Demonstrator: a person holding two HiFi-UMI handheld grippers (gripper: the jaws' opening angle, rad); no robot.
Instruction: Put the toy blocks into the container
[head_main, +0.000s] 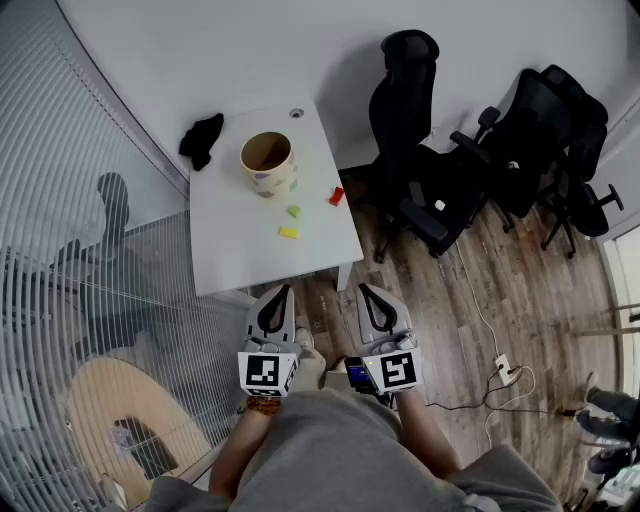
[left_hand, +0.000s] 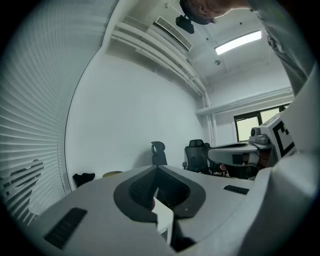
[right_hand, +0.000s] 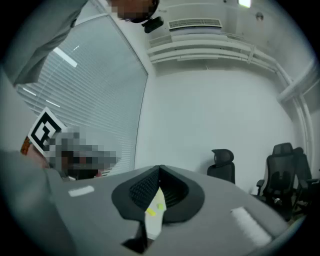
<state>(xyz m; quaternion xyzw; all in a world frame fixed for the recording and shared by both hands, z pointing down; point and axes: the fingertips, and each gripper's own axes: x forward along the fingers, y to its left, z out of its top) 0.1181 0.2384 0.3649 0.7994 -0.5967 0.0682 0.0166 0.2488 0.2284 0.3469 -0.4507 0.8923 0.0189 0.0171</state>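
Observation:
On the white table stands a cream container, open at the top. To its right lie a red block, a green block and a yellow block. My left gripper and right gripper are both shut and empty. They are held close to the person's body, short of the table's near edge. In the right gripper view the jaws are closed, and the yellow block and green block show through the slit below. In the left gripper view the shut gripper points at the far wall.
A black cloth lies at the table's far left corner. Black office chairs crowd the wooden floor right of the table. A glass wall with blinds runs along the left. A white cable and plug lie on the floor at right.

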